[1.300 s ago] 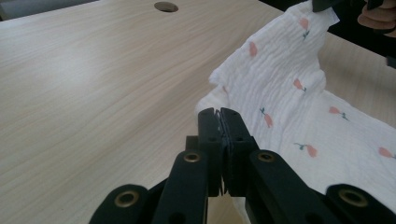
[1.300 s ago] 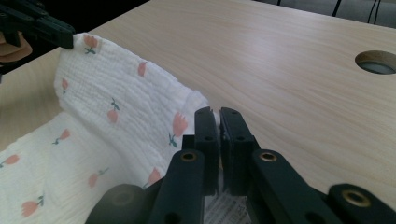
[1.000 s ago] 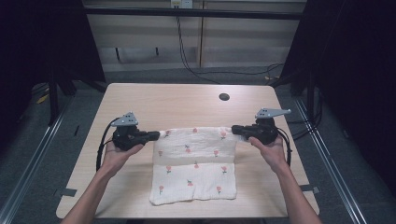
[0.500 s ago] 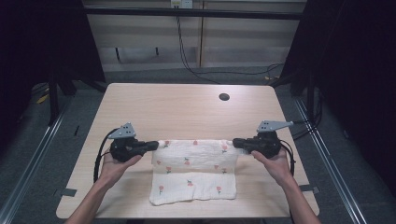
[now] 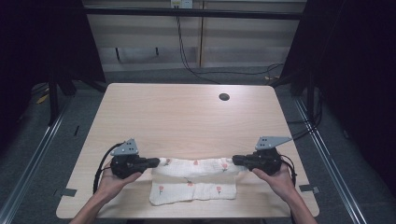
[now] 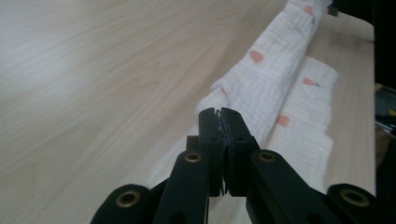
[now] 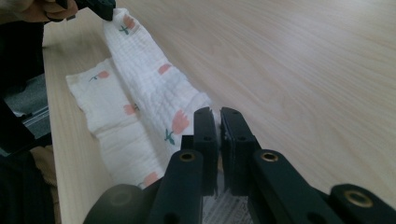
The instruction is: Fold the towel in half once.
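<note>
In the high view both forearms came in from the bottom edge of the frame, angled inward, each hand wrapped around the body of its tool; the left hand sat in the lower left of the frame and the right hand in the lower right, roughly level with each other; both tools lay nearly flat above the table, their tips pointed toward the middle of the frame and so toward one another.

The left gripper had its jaws pressed together on the left end of the cloth; in the left gripper view the left gripper showed thin white fabric pinched between its black pads at the lower middle of the frame, and the cloth ran away from it toward the upper right.

The right gripper likewise had its jaws clamped on the right end of the cloth; in the right gripper view the right gripper gripped a corner at the lower middle, and the cloth stretched toward the upper left, where the other tool held its far end.

The cloth, white with small pink flowers, lay near the bottom edge of the table, in the lower middle of the high view; its upper part was drawn into a raised band between the two tips, while a flat layer rested on the wood just below it.
</note>
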Tool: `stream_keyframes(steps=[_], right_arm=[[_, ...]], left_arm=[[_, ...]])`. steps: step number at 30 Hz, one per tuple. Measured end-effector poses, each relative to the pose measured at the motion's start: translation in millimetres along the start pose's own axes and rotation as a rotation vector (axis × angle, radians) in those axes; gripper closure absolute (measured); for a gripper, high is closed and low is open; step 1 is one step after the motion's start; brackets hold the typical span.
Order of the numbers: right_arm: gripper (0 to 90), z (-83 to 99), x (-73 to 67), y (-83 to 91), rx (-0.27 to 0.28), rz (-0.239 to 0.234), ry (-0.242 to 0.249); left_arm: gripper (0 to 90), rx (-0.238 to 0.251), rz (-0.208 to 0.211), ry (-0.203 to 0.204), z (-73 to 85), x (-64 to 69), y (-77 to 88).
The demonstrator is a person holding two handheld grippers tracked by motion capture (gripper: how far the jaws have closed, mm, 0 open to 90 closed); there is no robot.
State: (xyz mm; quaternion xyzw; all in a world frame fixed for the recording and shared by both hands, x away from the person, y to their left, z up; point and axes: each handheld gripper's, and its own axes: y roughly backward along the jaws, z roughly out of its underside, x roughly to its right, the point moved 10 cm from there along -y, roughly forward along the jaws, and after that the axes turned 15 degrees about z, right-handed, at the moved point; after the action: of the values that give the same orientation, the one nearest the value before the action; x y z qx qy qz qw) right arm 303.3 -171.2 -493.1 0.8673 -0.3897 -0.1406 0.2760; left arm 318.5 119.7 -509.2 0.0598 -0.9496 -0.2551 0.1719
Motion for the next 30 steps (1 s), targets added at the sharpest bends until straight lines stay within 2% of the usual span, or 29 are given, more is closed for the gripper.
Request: stream_keyframes(steps=[3,6,10,12,16,22,24,28,30], right_arm=[[85.3,4.1,-4.5,7.0,0.004,-0.002,-0.002],[85.2,12.5,-11.6,11.7,-0.003,-0.017,-0.003],[84.9,28.5,-21.8,12.4,-0.026,-0.028,0.006],[85.0,36.0,-24.8,11.4,-0.033,-0.025,0.002],[84.6,49.9,-30.3,7.3,-0.068,-0.024,0.006],[80.7,59.6,-40.8,11.8,-0.094,-0.033,0.029],[79.0,62.4,-44.2,13.2,-0.103,-0.037,0.036],[72.4,60.8,-47.7,15.5,-0.099,-0.050,0.024],[72.4,58.6,-47.8,16.2,-0.093,-0.051,0.020]], left_arm=[[88.3,-0.007,0.003,-0.005,3.8,5.2,2.2],[88.2,-0.026,0.001,0.005,15.0,9.2,1.3],[88.1,-0.060,0.036,0.020,27.5,18.1,-7.3],[88.0,-0.094,0.041,0.011,32.3,20.3,-11.2],[87.4,-0.131,0.052,0.024,42.3,24.8,-13.2],[83.4,-0.127,0.070,0.033,50.5,34.3,-5.1],[81.2,-0.109,0.071,0.032,49.4,35.9,-1.0],[78.8,-0.064,0.075,0.042,41.9,33.5,3.6],[77.8,-0.064,0.062,0.042,39.4,29.4,2.6]])
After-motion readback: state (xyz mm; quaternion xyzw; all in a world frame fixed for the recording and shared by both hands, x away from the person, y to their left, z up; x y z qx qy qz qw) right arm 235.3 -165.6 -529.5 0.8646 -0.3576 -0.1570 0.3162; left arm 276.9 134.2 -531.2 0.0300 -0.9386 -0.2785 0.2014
